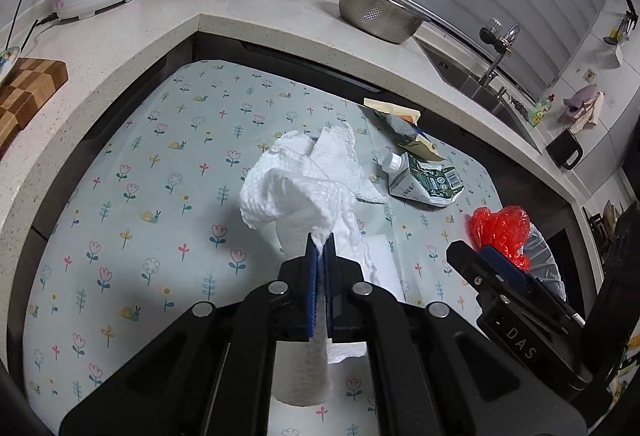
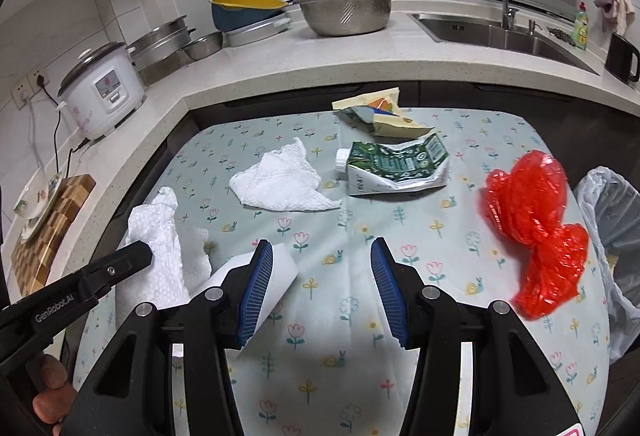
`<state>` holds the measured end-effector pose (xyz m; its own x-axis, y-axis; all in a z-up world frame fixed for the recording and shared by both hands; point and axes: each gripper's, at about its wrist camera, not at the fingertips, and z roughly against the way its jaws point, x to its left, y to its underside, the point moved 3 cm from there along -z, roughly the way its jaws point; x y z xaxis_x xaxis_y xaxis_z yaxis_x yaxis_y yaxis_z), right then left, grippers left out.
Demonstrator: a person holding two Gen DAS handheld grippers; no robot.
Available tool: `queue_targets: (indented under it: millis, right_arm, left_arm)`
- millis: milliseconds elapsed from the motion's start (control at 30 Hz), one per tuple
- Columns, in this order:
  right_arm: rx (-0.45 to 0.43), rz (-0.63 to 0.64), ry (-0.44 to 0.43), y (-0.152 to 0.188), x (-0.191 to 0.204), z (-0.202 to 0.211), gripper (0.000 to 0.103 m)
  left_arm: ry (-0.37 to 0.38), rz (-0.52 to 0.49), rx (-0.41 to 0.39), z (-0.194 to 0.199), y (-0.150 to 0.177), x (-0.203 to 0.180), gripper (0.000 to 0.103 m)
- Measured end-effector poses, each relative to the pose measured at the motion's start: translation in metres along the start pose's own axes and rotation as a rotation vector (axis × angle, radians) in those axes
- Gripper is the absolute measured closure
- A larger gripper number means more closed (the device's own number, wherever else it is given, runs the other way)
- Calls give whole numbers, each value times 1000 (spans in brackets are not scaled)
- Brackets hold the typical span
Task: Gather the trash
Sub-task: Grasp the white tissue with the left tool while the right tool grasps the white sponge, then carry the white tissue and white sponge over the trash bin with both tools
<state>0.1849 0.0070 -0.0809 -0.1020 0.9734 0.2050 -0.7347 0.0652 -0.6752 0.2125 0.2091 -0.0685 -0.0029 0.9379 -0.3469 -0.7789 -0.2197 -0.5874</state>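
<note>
**Spotter:** What have your fingers got?

**Operator:** My left gripper (image 1: 321, 244) is clamped tight on a crumpled white paper towel (image 1: 296, 191), which hangs off the desk at centre frame of the left wrist view. My right gripper (image 2: 322, 268) stands about half open with nothing between its fingers; a flat white sheet (image 2: 280, 268) lies under the left one.

**Spotter:** And the other trash?

**Operator:** In the right wrist view, a second crumpled paper towel (image 2: 280, 183) lies on the floral tablecloth (image 2: 340, 316) just above centre. Right of it lies a flattened green carton with a white cap (image 2: 396, 165), and above that a torn cream wrapper (image 2: 384, 111) at the cloth's far edge. A red plastic bag (image 2: 536, 228) sits at the right, just beside a bin lined with a grey bag (image 2: 612, 203) at the frame edge.

**Spotter:** Beyond?

**Operator:** A rice cooker (image 2: 104, 87) at upper left, a steel colander (image 2: 346, 11) top centre, the sink (image 2: 500, 31) upper right.
</note>
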Motion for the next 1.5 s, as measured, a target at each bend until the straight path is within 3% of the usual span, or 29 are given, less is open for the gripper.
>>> queue_targets:
  millis: [333,500,800,1100,1333,1500]
  right_arm:
    - [130,-31,-124,36,26,-31,53]
    - [155,-68,-183,45,37,-38,53]
    - [158,-70,-216,38,47,-32,54]
    - [228,-89,-242,49,54,-59,58]
    - [176,-41,-221,43,60,-44,65]
    - [92,-48,-171,31,40,-14,65]
  left_arm:
    - [-70,34,54,-22,15,31,101]
    - [-93,42,80,-31,24,44,101]
    - [-111,51,107,-39,35,54,101]
    - [-120,58,115,-40,39,57,101]
    - [-114,58,110,-35,39,54,101]
    - [-91,38,80,-21,33,39,101]
